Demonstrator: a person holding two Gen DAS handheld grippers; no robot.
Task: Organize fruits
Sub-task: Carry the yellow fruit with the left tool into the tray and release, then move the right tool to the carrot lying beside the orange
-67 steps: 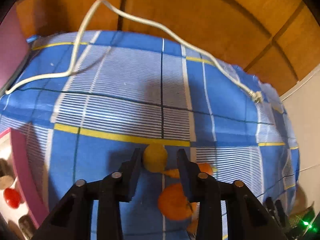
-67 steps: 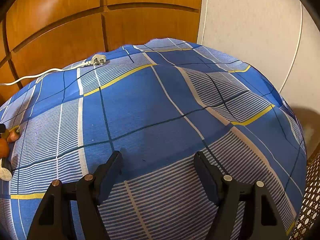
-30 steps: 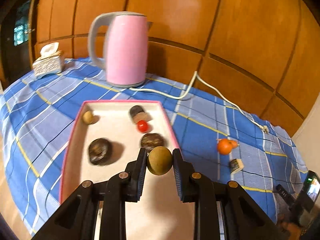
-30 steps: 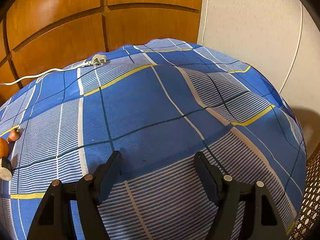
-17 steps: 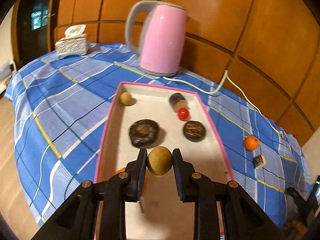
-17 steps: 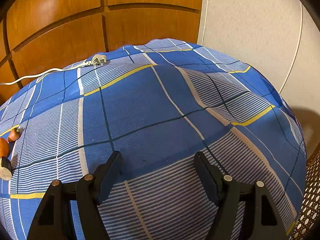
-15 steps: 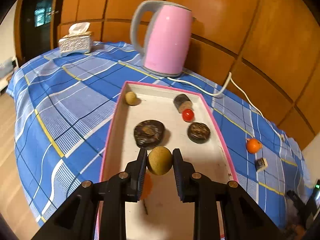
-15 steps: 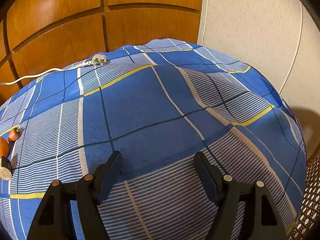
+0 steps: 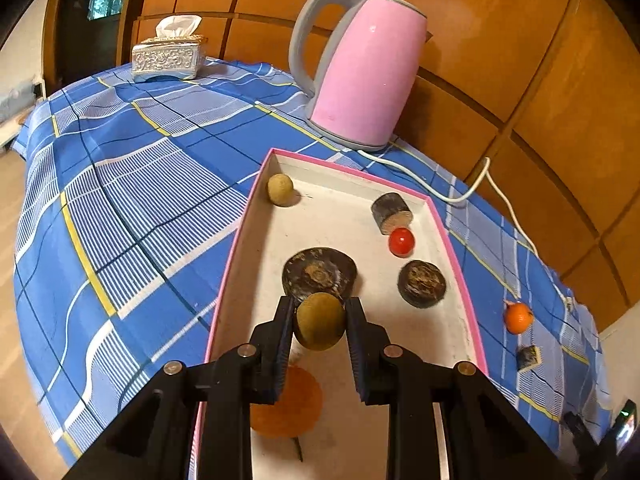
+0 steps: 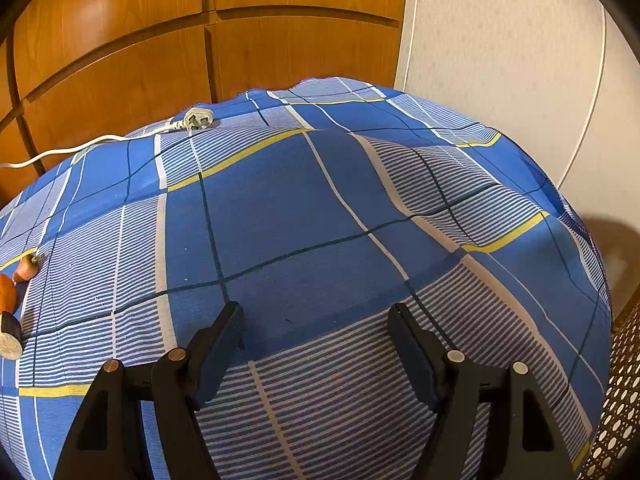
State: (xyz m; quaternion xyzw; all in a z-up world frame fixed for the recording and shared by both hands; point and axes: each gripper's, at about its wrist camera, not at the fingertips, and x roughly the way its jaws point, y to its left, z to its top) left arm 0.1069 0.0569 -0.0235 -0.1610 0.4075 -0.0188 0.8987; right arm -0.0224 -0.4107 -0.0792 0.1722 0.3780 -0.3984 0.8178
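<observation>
Left gripper (image 9: 320, 322) clamped on a round brownish-green fruit (image 9: 320, 321), held above the pink-rimmed tray (image 9: 456, 240), just in front of a dark flat fruit (image 9: 319, 270). In the tray also a red ball (image 9: 401, 241) and an orange slice (image 9: 294, 408). Right gripper (image 10: 316, 328) with jaws wide apart over the blue checked cloth (image 10: 320, 208), nothing between them.

A home room: a table under a blue checked cloth (image 9: 132, 208), a pink electric kettle (image 9: 360, 76), an ornate tissue box (image 9: 168, 56), and wood-panelled walls (image 10: 120, 52) behind.
</observation>
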